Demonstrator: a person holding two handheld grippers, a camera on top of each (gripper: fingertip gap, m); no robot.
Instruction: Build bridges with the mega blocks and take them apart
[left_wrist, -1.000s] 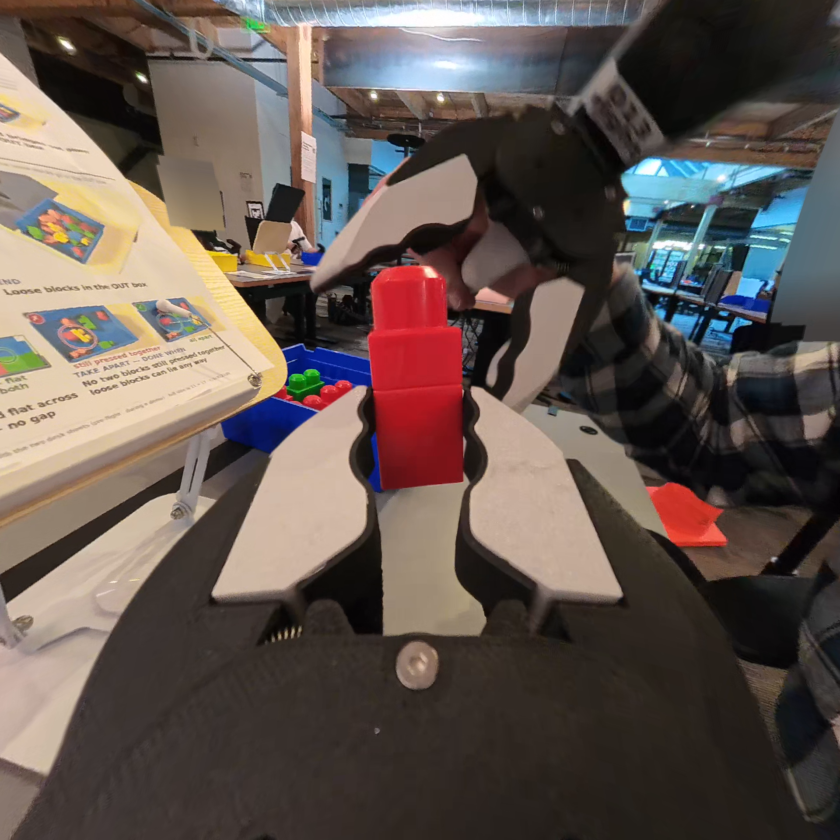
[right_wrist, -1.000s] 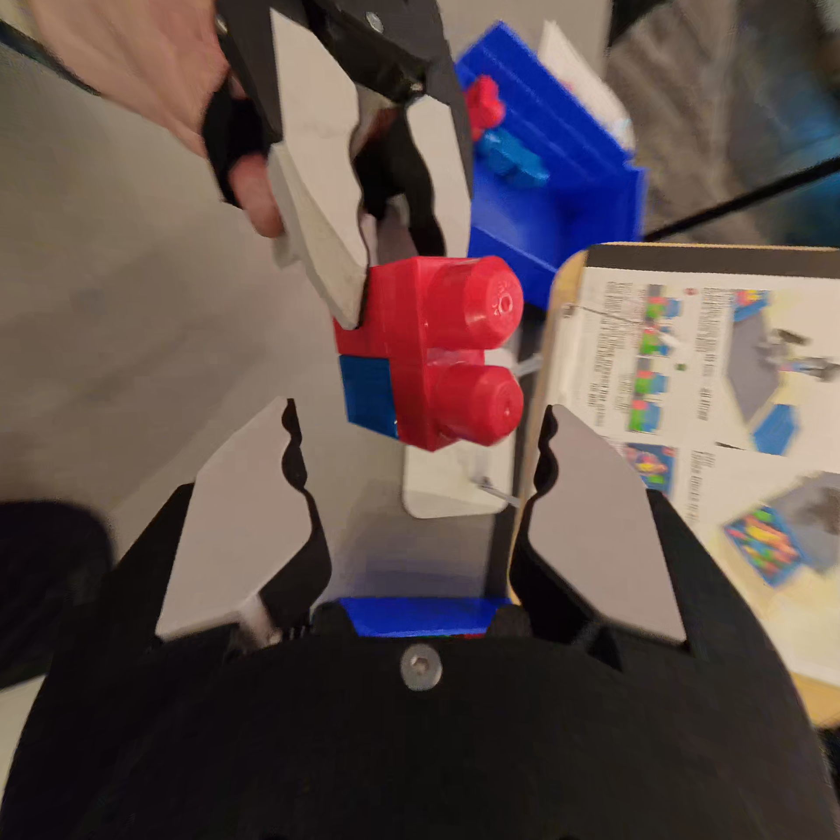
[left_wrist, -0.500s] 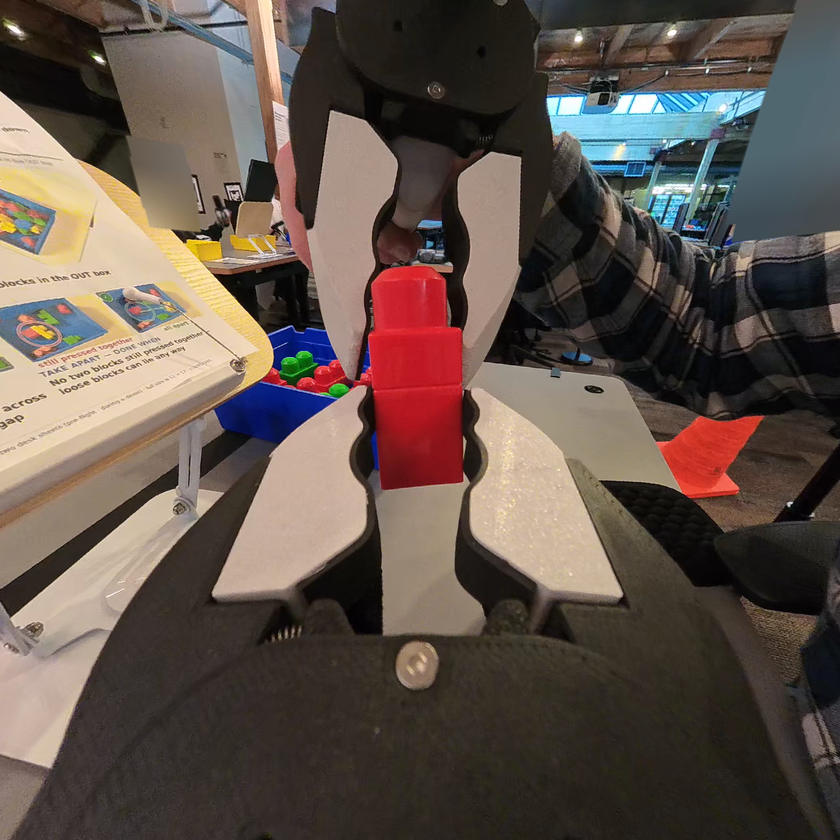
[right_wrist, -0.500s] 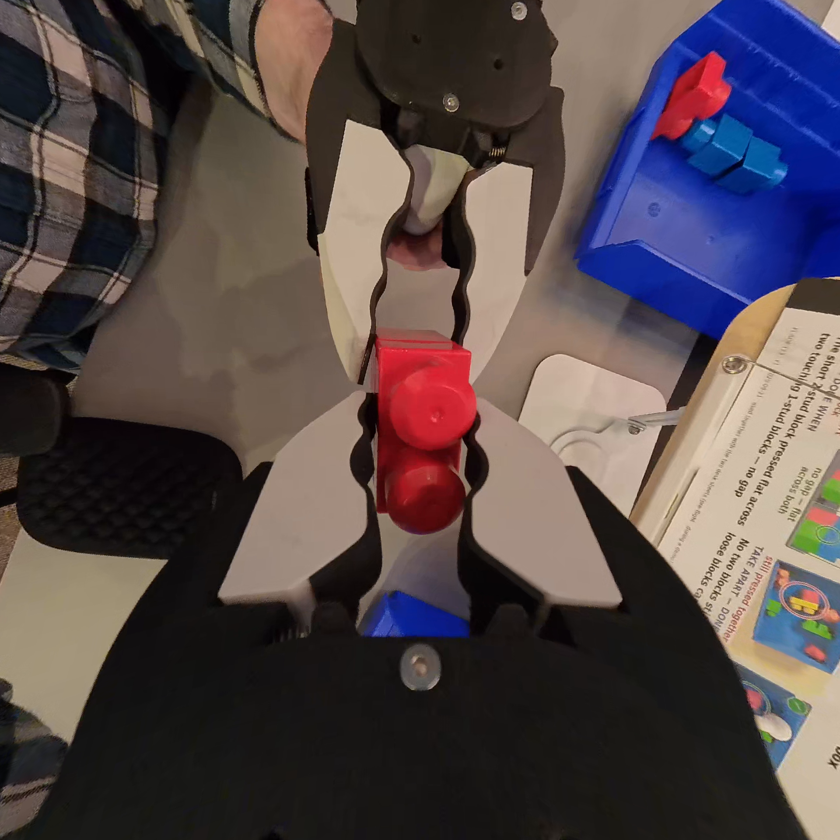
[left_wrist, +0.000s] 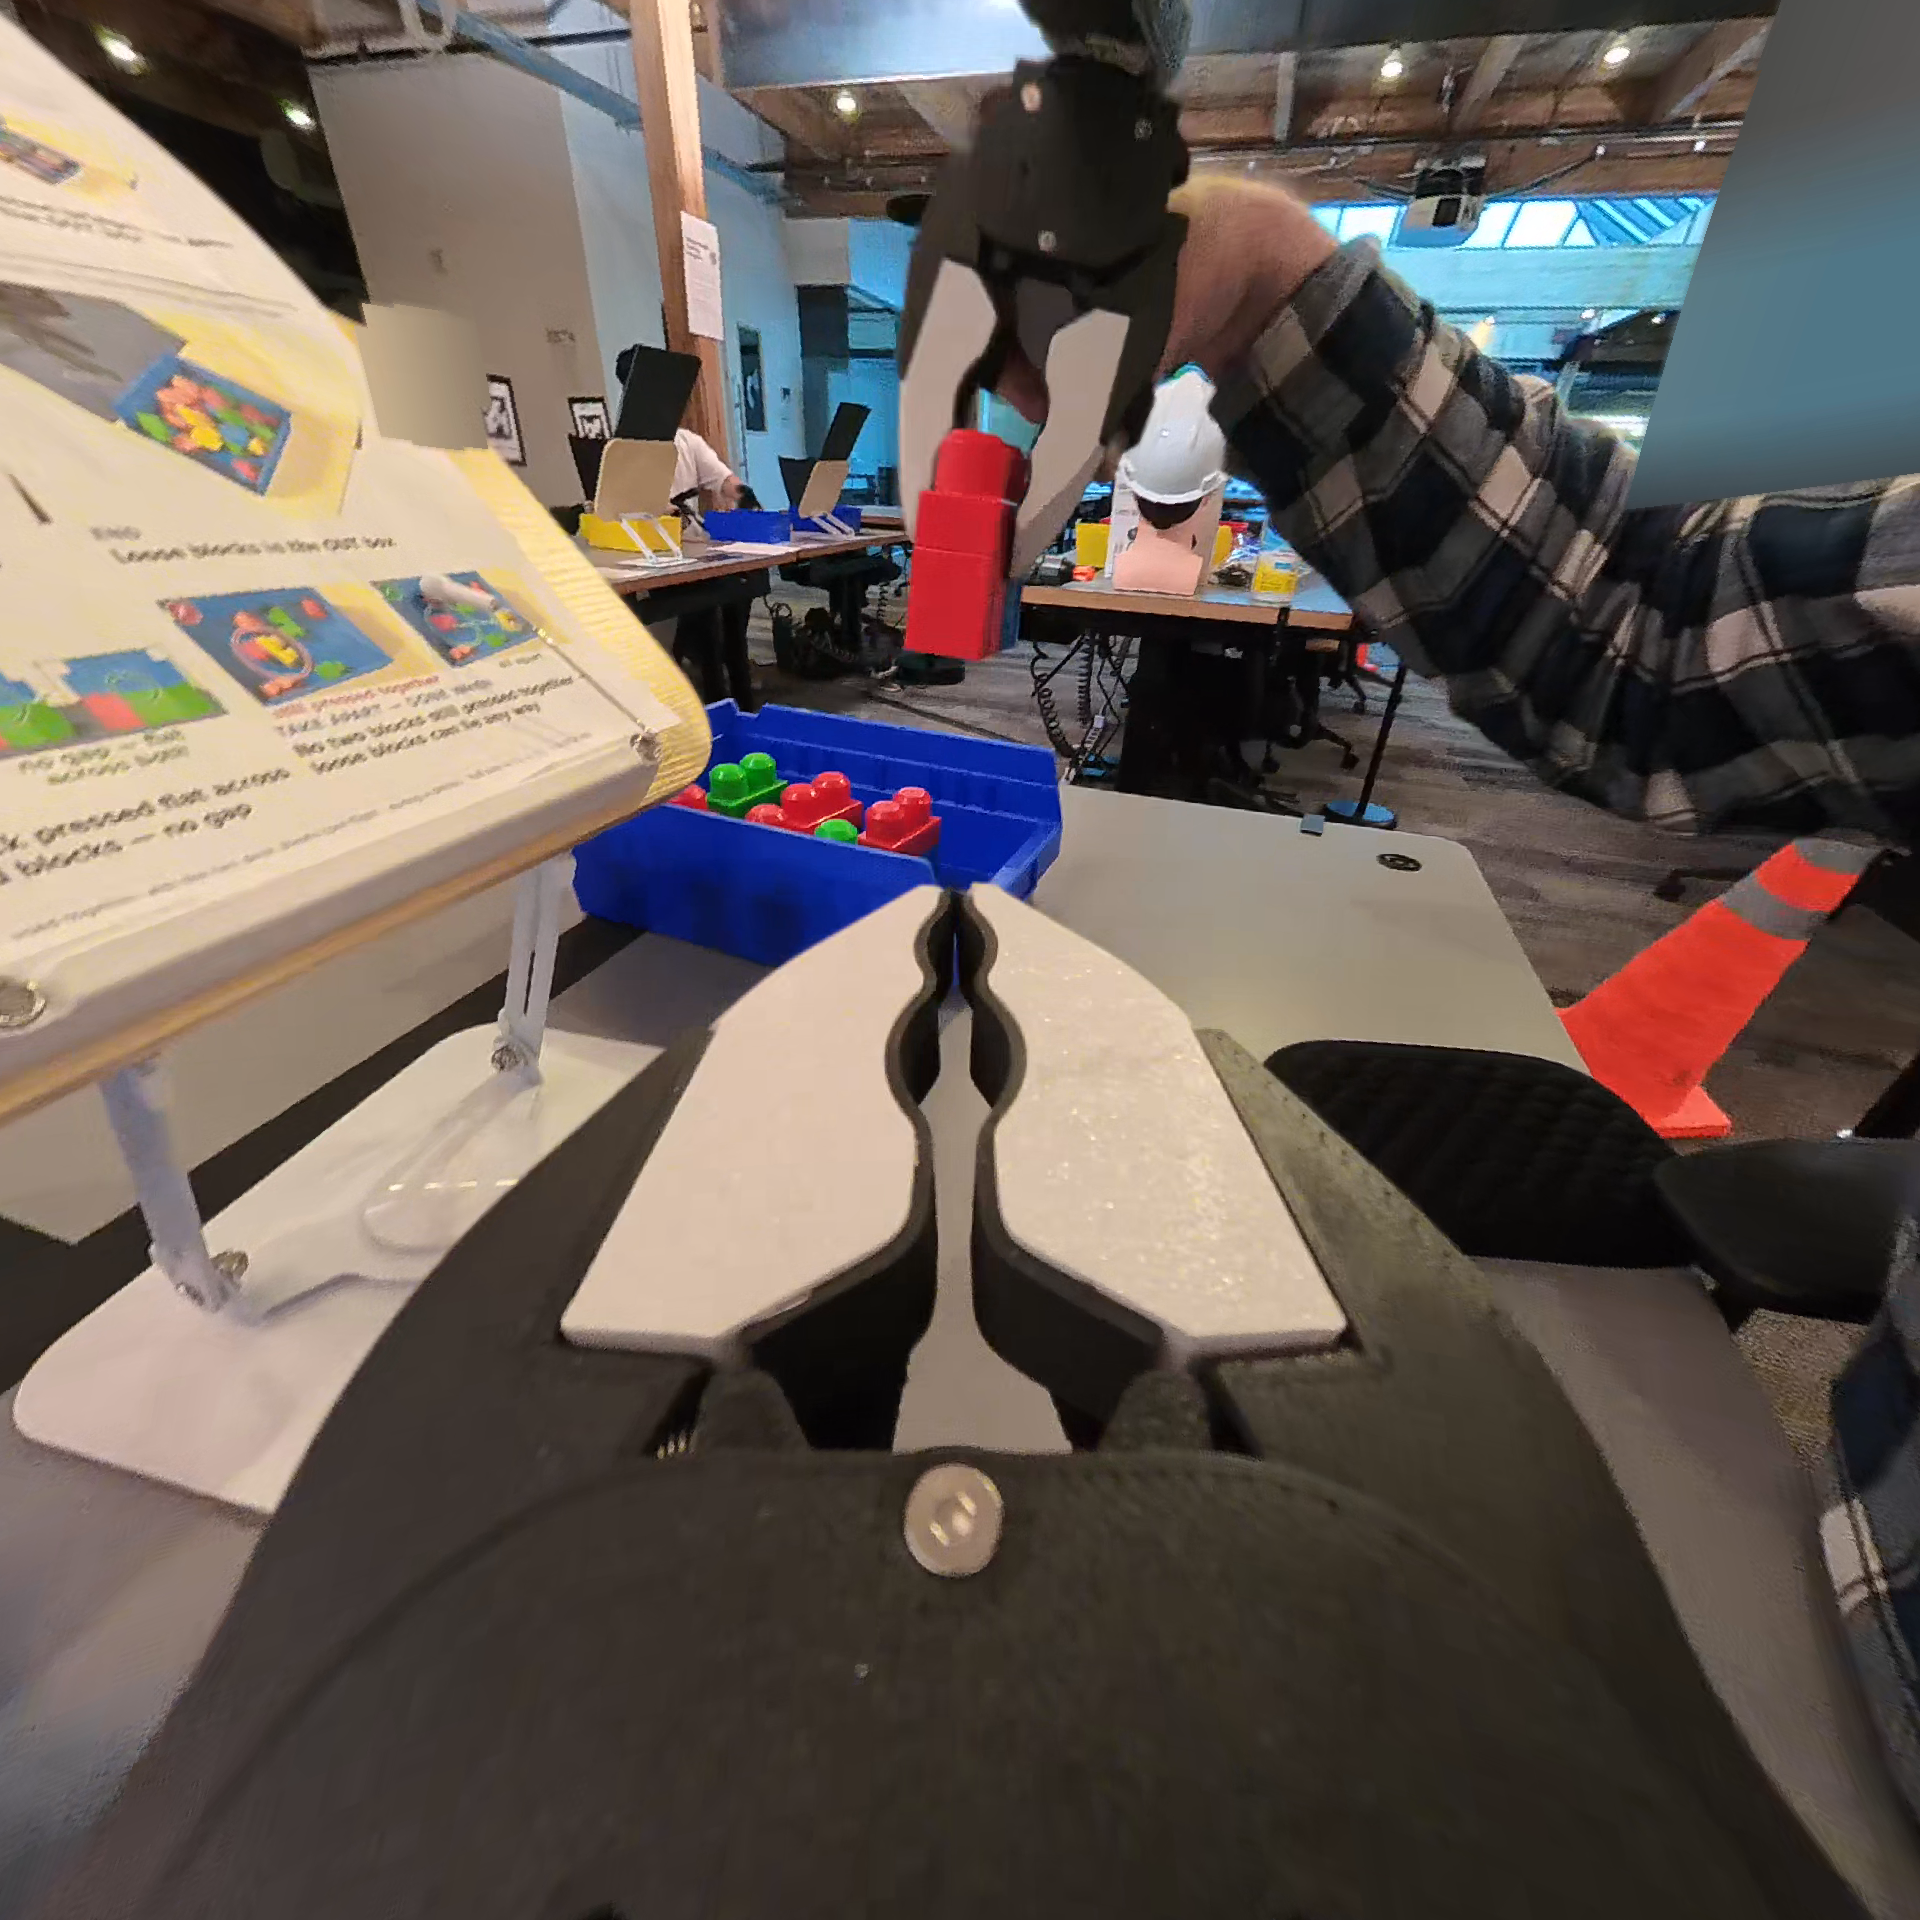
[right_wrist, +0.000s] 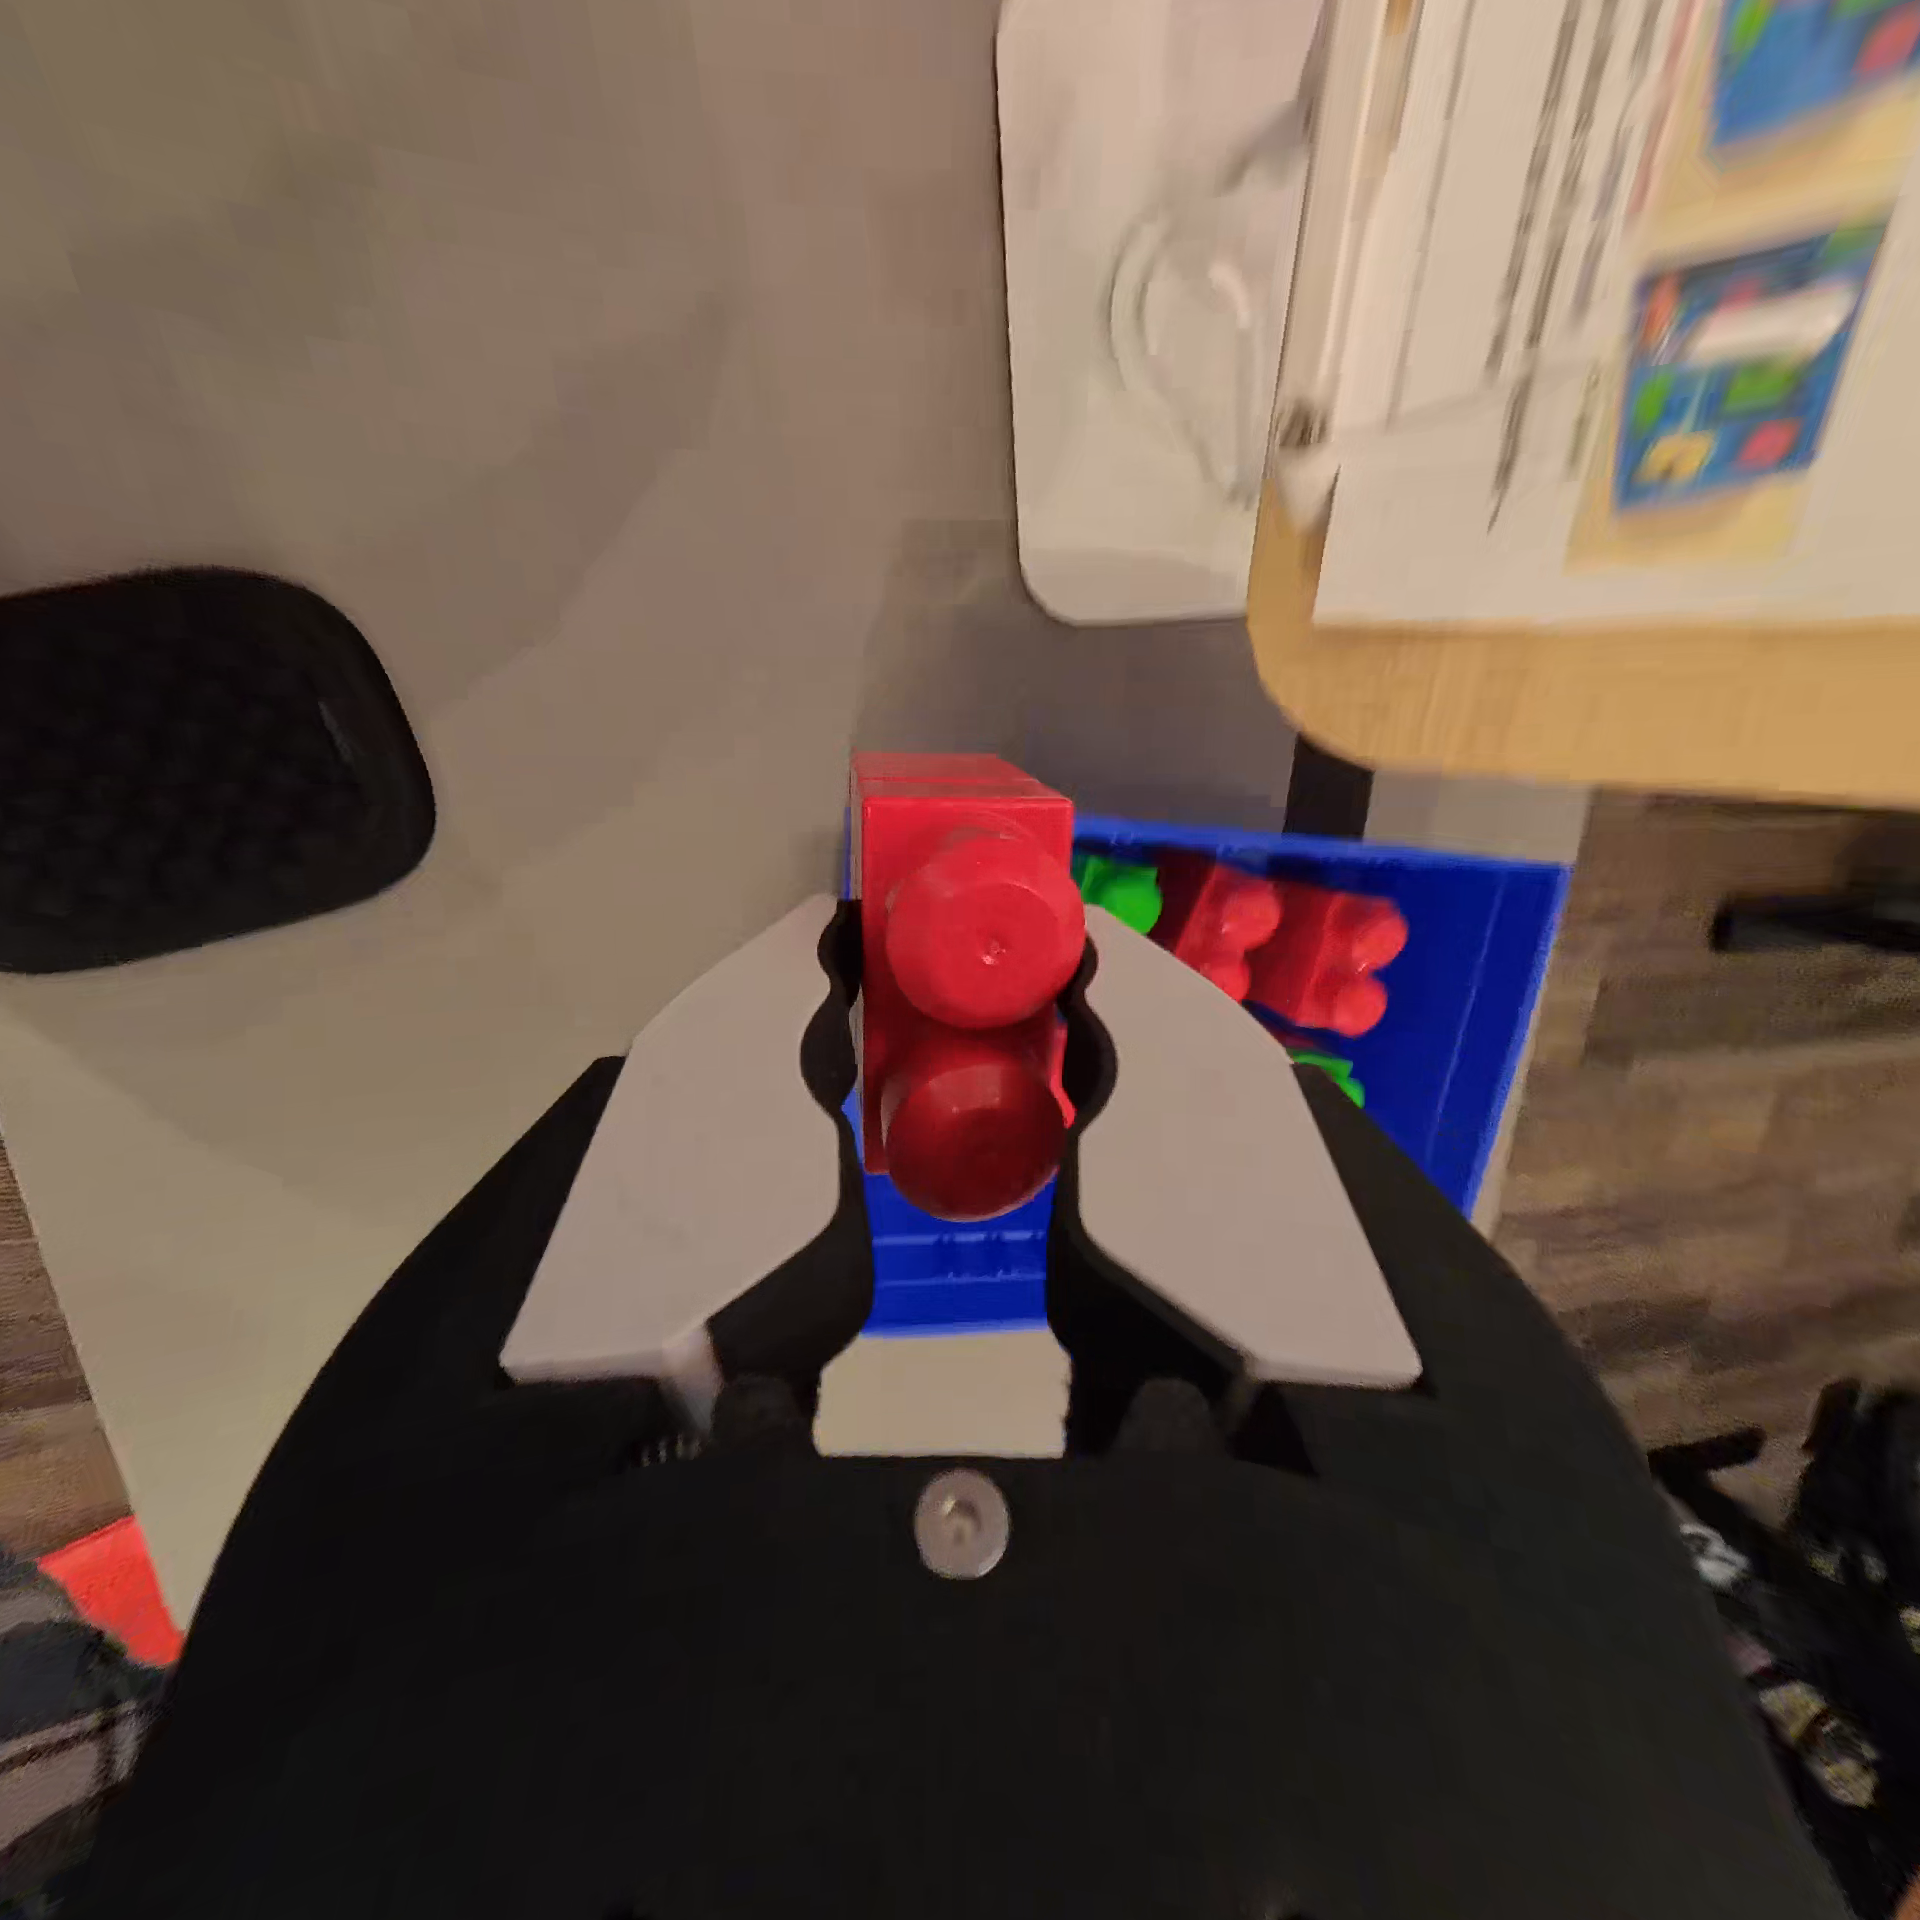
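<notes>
From your left wrist cam, your left gripper (left_wrist: 954, 914) is pressed together on nothing, low over the grey table (left_wrist: 1247, 904), with the blue bin (left_wrist: 727, 894) of loose red and green blocks just beyond it. Up high, your right gripper (left_wrist: 1013, 509) pinches a red stack (left_wrist: 961, 561) that's not yet split, so I'd say you're mid take-apart. From the right wrist cam, both pads press the top two-stud red block (right_wrist: 971, 935), hanging over that bin (right_wrist: 1496, 1039).
</notes>
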